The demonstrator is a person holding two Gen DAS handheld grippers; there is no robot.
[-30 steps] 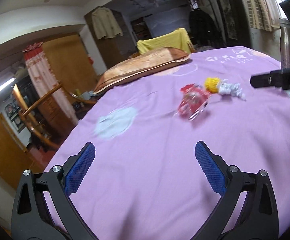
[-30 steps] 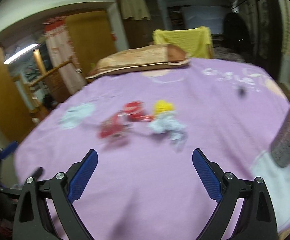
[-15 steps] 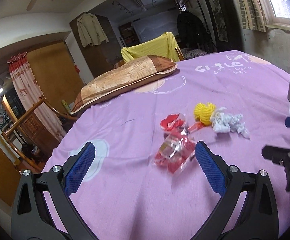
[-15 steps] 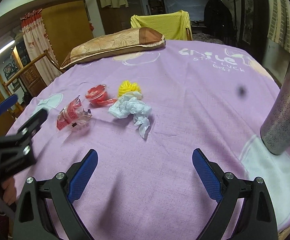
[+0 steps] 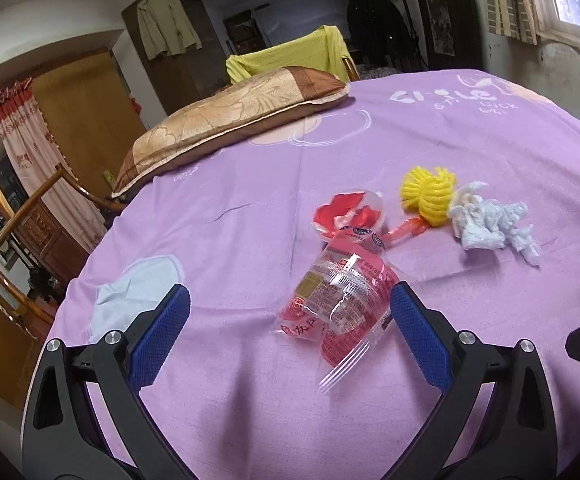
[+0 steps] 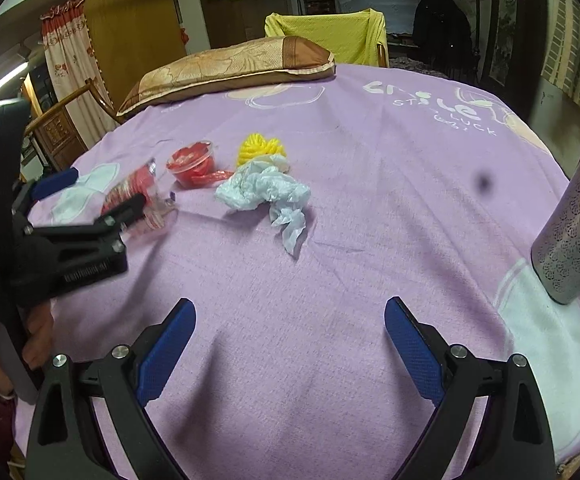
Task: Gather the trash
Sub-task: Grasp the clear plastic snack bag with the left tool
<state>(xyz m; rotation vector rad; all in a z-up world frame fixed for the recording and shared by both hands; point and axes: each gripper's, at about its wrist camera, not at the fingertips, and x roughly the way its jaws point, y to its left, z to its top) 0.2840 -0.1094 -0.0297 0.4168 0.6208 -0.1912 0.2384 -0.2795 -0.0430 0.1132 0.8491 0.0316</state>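
No trash is collected yet. The left tongs [image 5: 286,320], spread wide and empty, flank the red wrapper [image 5: 336,300] on the purple bed [image 5: 410,152]. The right tongs [image 6: 288,334], equally wide and empty, face the crumpled tissue [image 6: 264,192], red cup [image 6: 192,162] and yellow wad [image 6: 260,148].

Brown pillow [image 5: 234,116], steel flask [image 6: 574,236] — purple bedsheet [image 6: 370,240]

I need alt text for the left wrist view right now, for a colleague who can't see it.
The open left gripper hovers over a purple bedsheet, its jaws flanking a clear red-printed wrapper. Beyond lie a red plastic cup, a yellow yarn ball and crumpled white tissue; a pillow rests farther back.
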